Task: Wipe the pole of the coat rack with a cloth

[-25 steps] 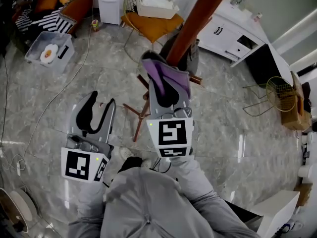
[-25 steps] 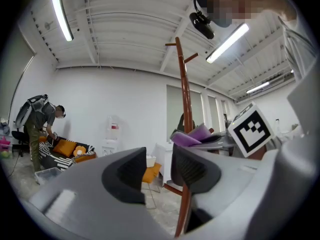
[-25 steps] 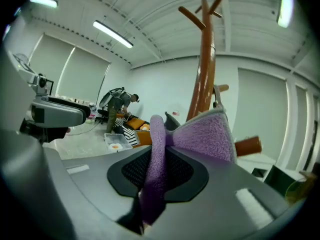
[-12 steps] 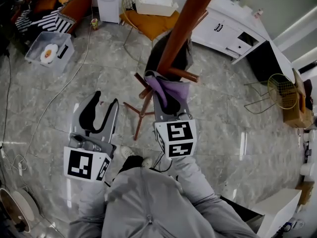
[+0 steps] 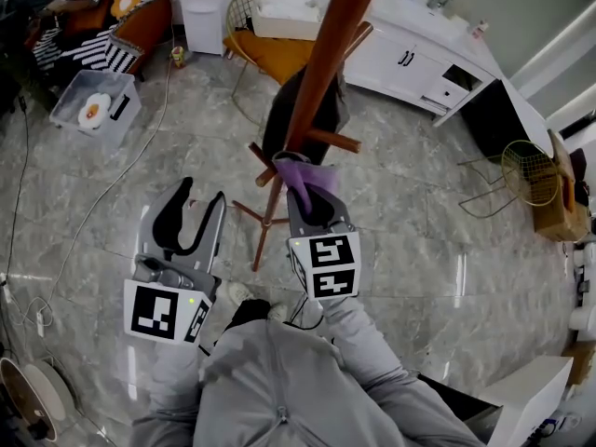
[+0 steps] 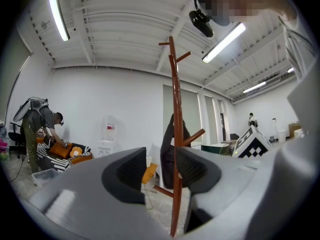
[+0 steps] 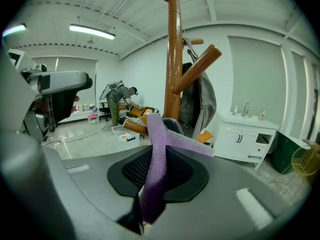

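Wiping under way, I judge. At frame centre my right gripper (image 5: 312, 208) clamps the purple cloth (image 5: 300, 172) against the pole (image 5: 323, 59). My left gripper (image 5: 197, 203), lower left, gapes empty. Next: stroke along the pole.

I seem to be working in a mock home set up inside an industrial hall; grey marble-look tiled floor (image 5: 419, 231), white sink cabinet (image 5: 410, 59), orange-cushioned wire chair (image 5: 275, 52), striped-cushion sofa (image 5: 130, 26); bare white ribbed ceiling (image 6: 120, 29) with long tube lights (image 6: 58, 12).

Cloth (image 5: 300, 172) purple. Pole (image 5: 326, 54) reddish-brown. Coat (image 5: 289, 124) black. Floor (image 5: 419, 212) grey, marbled with pale veins. Chair seat (image 5: 275, 52) orange. Cabinet (image 5: 400, 59) white, black handles.
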Demonstrator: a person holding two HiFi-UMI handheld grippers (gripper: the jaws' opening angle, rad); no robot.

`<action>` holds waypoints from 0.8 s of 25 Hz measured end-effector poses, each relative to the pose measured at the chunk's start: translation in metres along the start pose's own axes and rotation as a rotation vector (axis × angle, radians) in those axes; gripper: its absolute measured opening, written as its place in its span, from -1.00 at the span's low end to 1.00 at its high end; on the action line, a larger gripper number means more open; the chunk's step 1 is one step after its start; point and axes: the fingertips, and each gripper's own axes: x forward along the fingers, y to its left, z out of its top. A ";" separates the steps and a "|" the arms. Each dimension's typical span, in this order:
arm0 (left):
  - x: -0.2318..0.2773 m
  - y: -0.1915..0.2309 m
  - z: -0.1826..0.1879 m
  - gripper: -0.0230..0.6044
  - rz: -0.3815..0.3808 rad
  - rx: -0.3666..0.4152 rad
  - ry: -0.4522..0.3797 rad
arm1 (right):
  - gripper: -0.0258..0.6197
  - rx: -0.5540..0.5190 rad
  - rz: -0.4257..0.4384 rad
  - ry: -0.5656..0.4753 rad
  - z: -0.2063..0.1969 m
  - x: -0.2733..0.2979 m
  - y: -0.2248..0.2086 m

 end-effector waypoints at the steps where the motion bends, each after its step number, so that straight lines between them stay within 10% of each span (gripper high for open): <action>1: -0.001 -0.001 0.001 -0.27 -0.001 0.002 0.000 | -0.73 0.001 -0.002 0.002 -0.001 -0.001 0.000; 20: -0.010 -0.020 0.009 -0.27 -0.064 0.039 -0.012 | -0.73 0.040 -0.048 -0.179 0.027 -0.091 0.003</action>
